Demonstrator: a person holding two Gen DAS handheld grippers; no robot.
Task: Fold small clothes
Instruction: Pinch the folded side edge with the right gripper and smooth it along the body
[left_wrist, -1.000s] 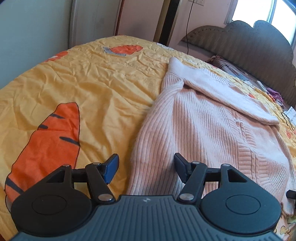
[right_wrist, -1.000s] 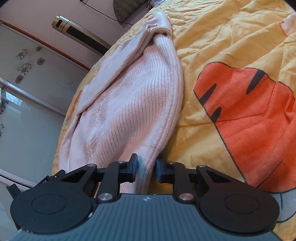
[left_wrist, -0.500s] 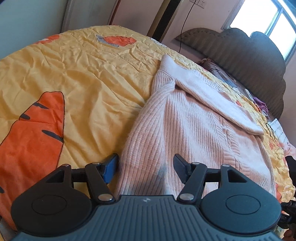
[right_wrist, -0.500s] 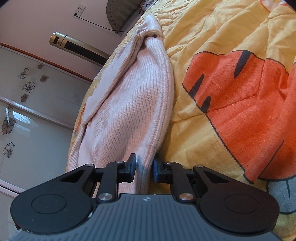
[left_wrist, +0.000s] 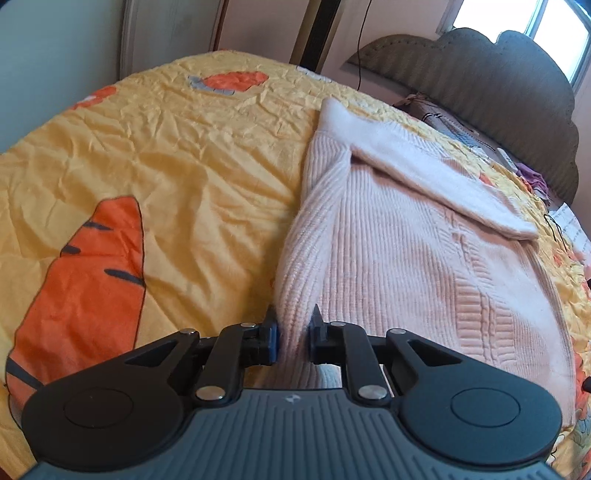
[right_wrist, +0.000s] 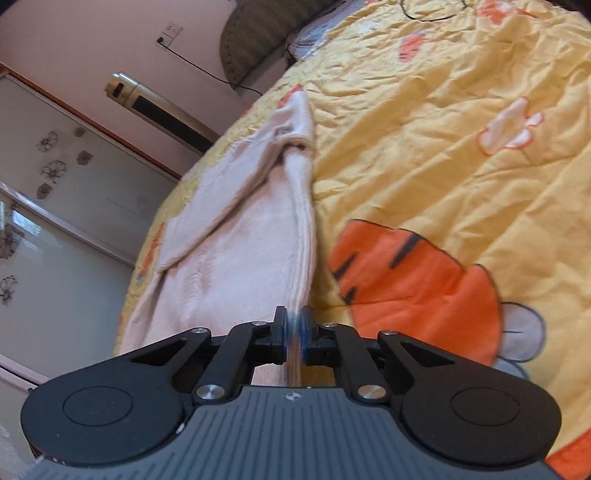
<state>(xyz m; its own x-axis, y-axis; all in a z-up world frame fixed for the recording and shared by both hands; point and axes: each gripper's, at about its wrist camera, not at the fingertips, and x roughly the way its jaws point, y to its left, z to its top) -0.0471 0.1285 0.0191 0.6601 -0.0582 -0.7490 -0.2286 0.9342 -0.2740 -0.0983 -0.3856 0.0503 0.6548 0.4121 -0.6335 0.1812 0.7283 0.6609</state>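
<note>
a pink ribbed sweater lies on the yellow bedspread of a bed, with one sleeve folded across its upper part. the bedspread carries orange carrot prints and is creased all over.

left tongs: the jaws have just been closing and now pinch the near left edge of the sweater. a fold of knit stands up between the two pads. in the left wrist view, the sweater runs from the tongs toward the far right of the bed, where a padded headboard stands under a window.

right tongs: the jaws have just been closing and are now pressed nearly together on a thin edge of the sweater. in the right wrist view the knit is drawn taut into a narrow ridge that runs from the pads to the far end of the garment. the rest of the sweater lies to the left of that ridge on the bedspread. an orange print lies to the right of the ridge, near the tongs.

a tall gold and black appliance stands by the far wall, beside a wardrobe with flower decals.
</note>
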